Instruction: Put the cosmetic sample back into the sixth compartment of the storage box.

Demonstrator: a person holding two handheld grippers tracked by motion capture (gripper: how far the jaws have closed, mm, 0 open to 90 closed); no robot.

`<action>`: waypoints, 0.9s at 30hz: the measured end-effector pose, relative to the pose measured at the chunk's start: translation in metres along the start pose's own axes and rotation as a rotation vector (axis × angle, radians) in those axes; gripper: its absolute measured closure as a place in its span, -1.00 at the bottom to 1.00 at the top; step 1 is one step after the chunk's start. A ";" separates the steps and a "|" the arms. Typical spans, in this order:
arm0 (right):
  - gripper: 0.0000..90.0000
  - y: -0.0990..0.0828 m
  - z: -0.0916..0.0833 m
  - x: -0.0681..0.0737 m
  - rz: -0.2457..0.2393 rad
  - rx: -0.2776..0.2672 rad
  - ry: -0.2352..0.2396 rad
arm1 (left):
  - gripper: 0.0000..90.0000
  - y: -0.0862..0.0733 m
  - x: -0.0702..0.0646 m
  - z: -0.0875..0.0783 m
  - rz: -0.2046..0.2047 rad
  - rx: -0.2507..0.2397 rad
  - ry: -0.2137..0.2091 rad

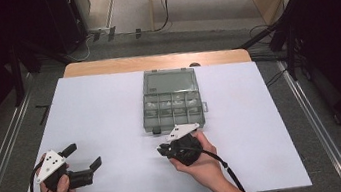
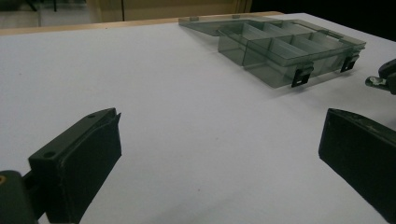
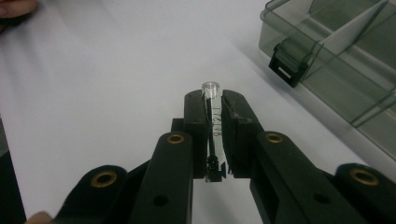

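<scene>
A smoky transparent compartment box (image 1: 172, 103) lies open mid-table, lid flat behind it; I also see this box (image 2: 285, 49) from the side in the left gripper view and its latched corner (image 3: 336, 56) in the right gripper view. My right gripper (image 1: 162, 149) hovers just in front of the box's near edge, shut on a small clear tube (image 3: 212, 112) with dark markings, clamped lengthwise between the jaws with its round end poking out. My left gripper (image 1: 84, 156) rests low at the table's front left, jaws wide apart with nothing between them; its fingers (image 2: 79, 158) frame bare white surface.
The table (image 1: 110, 109) is covered in white, with a wooden strip along the far edge. Dark stands and cables ring the table on the floor. The box's black latches (image 2: 302, 77) face the near side.
</scene>
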State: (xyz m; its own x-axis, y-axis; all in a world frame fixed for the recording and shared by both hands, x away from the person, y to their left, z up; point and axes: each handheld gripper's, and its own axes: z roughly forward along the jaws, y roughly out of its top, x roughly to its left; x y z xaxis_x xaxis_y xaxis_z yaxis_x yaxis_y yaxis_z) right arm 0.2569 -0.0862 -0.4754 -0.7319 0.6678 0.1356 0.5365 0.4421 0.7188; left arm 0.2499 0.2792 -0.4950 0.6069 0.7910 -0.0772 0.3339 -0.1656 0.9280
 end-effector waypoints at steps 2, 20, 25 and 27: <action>0.83 0.002 -0.001 -0.002 -0.003 -0.002 0.000 | -1.00 0.000 0.000 0.000 0.000 -0.001 0.000; 0.83 0.019 -0.009 -0.018 0.009 -0.023 -0.026 | -1.00 0.000 0.001 0.000 0.001 -0.001 -0.006; 0.83 0.023 -0.009 -0.021 0.012 -0.029 -0.033 | -1.00 0.000 0.001 0.000 0.003 -0.001 -0.007; 0.83 0.025 -0.009 -0.022 0.013 -0.030 -0.034 | -1.00 0.000 0.001 0.000 0.003 -0.001 -0.008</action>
State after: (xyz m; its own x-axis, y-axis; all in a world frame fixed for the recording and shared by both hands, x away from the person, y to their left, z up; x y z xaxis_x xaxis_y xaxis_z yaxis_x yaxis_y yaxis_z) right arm 0.2826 -0.0952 -0.4549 -0.7097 0.6938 0.1220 0.5328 0.4154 0.7373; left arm 0.2501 0.2798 -0.4950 0.6135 0.7860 -0.0769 0.3310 -0.1675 0.9287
